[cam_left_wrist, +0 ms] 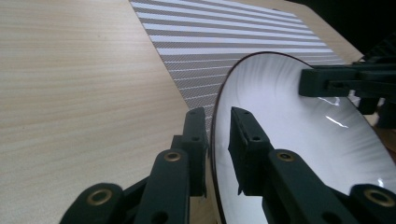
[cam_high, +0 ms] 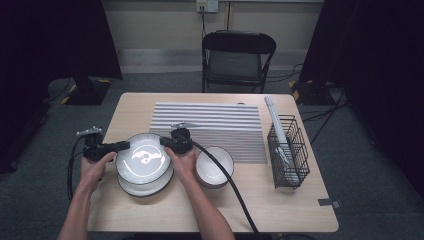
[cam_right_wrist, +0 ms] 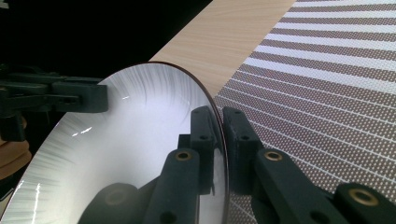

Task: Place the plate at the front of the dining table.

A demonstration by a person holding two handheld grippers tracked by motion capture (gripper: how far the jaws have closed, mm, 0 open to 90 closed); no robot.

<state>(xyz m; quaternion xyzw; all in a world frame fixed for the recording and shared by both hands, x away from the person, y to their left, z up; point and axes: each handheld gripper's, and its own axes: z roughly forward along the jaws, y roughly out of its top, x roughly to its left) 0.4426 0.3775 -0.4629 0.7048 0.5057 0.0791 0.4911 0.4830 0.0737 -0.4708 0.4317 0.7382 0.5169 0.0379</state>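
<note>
Top plate [cam_high: 144, 158] is held by both grippers above a stack of plates [cam_high: 145, 187] at the table's near left. Left gripper [cam_high: 120, 146] and right gripper [cam_high: 165, 142] pinch opposite rims, jaws narrow, which in my judgement keeps it level. A bowl [cam_high: 214, 167] sits right. No legible writing.
</note>
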